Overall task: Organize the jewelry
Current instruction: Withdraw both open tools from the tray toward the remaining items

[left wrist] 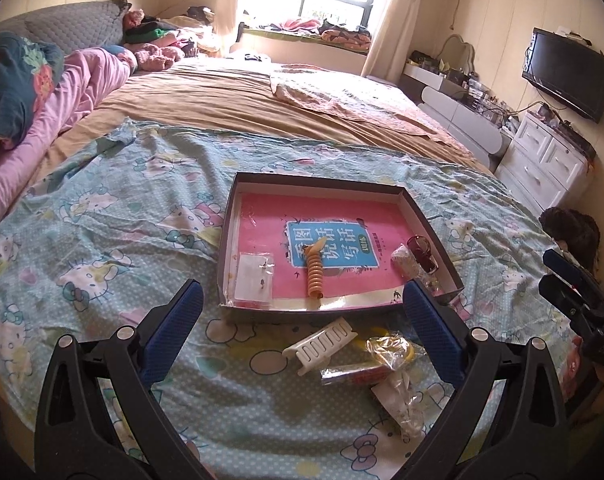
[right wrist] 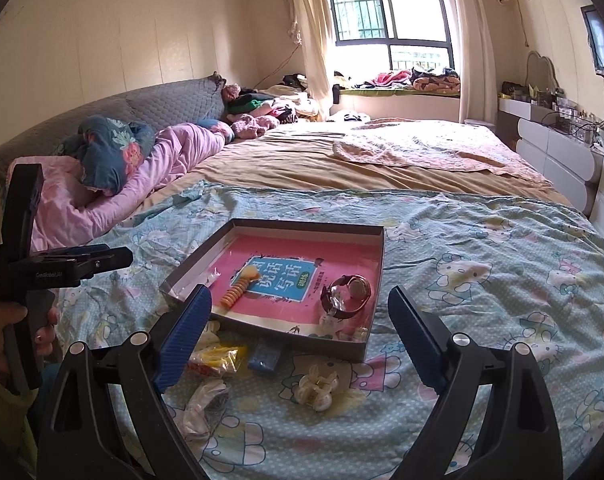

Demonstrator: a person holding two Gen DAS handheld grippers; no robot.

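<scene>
A shallow grey box lined with a pink book lies on the cat-print sheet. It holds an orange spiral hair tie, a small bag of earrings and a dark red watch. In front of the box lie a white comb clip, a bagged yellow piece and a clear bag. My left gripper hovers open above these, holding nothing. My right gripper is also open and empty, above a white claw clip and a blue piece, facing the box and watch.
The bed runs back to pink bedding and a grey headboard. A white dresser and a wall TV stand to the right. A hand holds the left gripper's handle at the left of the right wrist view.
</scene>
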